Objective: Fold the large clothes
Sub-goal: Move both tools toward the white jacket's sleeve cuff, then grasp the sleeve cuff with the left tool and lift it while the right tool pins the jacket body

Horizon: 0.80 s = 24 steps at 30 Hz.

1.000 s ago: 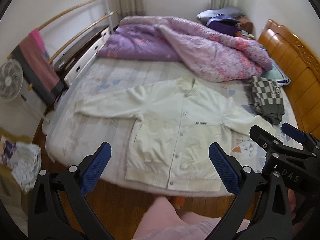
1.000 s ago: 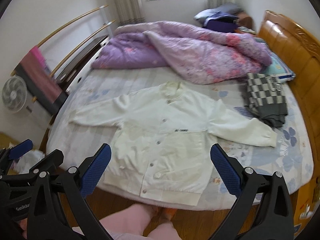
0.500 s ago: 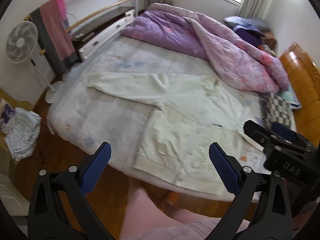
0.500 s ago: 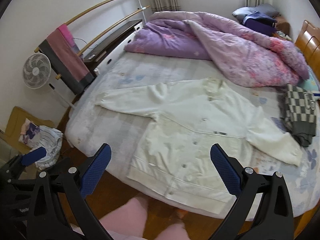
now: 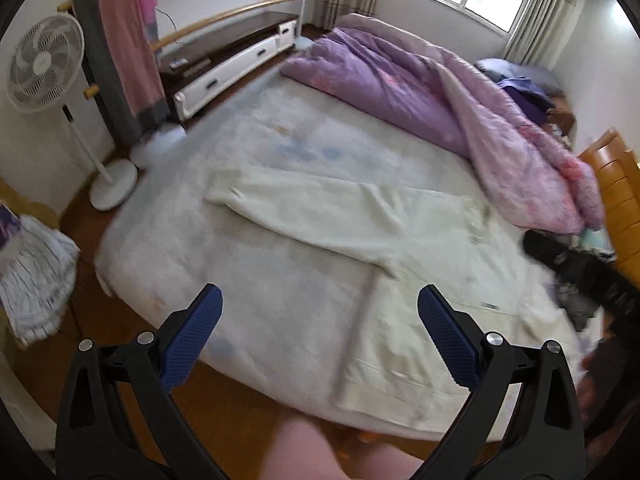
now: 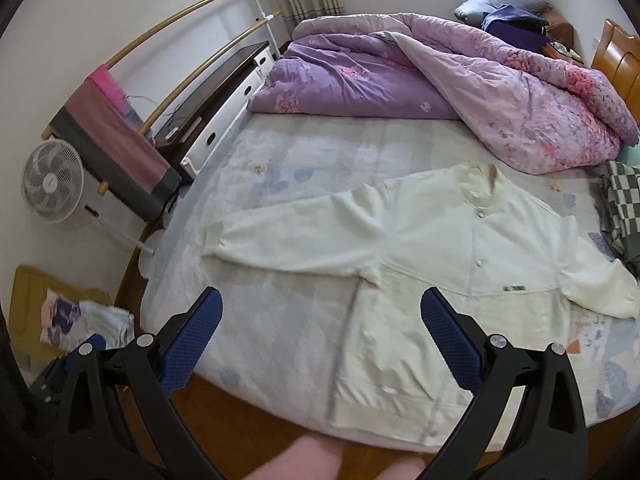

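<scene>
while one cream jacket (image 6: 432, 264) lies flat on the bed (image 6: 304, 168), both tools, left tool (image 5: 320, 332) and right tool (image 6: 320, 332), hang released

We are seeing open bed (image 6: 280, 312) sheet lying left of the jacket (image 6: 440, 248); the purple quilt (image 6: 400, 80) is blocking the far side, checkered clothes (image 6: 624, 208) crowding the right.

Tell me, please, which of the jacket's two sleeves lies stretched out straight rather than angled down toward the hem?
The sleeve pointing toward the fan lies straight out across the bed. The other sleeve, beside the checkered garment, slants down alongside the cream jacket.
</scene>
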Motion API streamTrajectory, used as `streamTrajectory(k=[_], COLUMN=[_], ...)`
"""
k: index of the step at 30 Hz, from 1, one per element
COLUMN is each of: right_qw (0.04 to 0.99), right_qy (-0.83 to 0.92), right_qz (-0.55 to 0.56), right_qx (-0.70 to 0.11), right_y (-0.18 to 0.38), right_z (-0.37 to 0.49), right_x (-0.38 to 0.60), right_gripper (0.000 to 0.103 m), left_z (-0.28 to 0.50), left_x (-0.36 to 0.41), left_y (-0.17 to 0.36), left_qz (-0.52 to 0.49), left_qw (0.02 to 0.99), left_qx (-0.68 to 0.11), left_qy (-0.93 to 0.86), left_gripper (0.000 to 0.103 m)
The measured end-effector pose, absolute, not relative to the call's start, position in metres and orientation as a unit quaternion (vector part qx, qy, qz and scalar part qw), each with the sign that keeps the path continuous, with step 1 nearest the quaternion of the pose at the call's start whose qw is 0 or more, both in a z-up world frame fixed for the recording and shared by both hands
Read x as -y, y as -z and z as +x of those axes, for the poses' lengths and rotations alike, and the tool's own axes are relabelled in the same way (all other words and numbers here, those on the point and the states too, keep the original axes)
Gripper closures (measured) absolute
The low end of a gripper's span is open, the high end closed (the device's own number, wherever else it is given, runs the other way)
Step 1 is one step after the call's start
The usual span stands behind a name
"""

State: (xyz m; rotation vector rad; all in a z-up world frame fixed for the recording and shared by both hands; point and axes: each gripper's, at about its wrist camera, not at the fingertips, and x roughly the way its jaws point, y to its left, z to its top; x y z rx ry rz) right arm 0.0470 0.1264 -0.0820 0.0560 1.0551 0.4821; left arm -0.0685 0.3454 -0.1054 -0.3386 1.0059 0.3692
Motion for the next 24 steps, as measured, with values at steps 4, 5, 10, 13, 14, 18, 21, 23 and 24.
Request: streamTrajectory(k=[4, 5, 10, 13, 14, 18, 21, 23, 24], right_qw=[0.838, 0.838, 0.823, 0.816, 0.815, 0.801, 0.786, 0.776, 0.771], right_qy=[-0.207, -0.199, -0.166, -0.136, -0.135, -0.111, -0.092, -0.076, -0.073], right_qz=[0.0, -0.007, -0.054, -0.076, -0.074, -0.08, -0.09, -0.094, -0.092], right_qx=[-0.505, -0.508, -0.54, -0.557, -0.558, -0.583, -0.604, -0.619, -0.625], right_y=[0.097, 0.102, 0.147, 0.18, 0.186, 0.223, 0.248, 0.264, 0.269], right_z=[0.073, 0.077, 0.11, 0.135, 0.141, 0.17, 0.19, 0.203, 0.205], right_x=[-0.174, -0.181, -0.221, -0.236, -0.238, -0.247, -0.248, -0.245, -0.244], right_gripper=[0.007, 0.007, 0.008, 0.013, 0.016, 0.024, 0.03, 0.031, 0.031], left_z=[-0.046, -0.04, -0.003, 0.012, 0.015, 0.03, 0.041, 0.05, 0.055], left_x=[-0.398, -0.41, -0.473, -0.512, -0.522, -0.568, -0.595, -0.608, -0.616], left_y=[0.138, 0.147, 0.205, 0.238, 0.248, 0.292, 0.325, 0.342, 0.354], left_qz=[-0.154, -0.157, -0.206, -0.261, -0.282, -0.368, -0.408, -0.421, -0.435], left_qw=[0.836, 0.832, 0.8, 0.778, 0.77, 0.738, 0.715, 0.704, 0.696], left_qx=[-0.498, -0.503, -0.54, -0.544, -0.544, -0.531, -0.525, -0.524, -0.521], left_qy=[-0.173, -0.171, -0.162, -0.176, -0.179, -0.196, -0.216, -0.229, -0.235], left_gripper=[0.005, 0.005, 0.005, 0.005, 0.005, 0.005, 0.005, 0.005, 0.006])
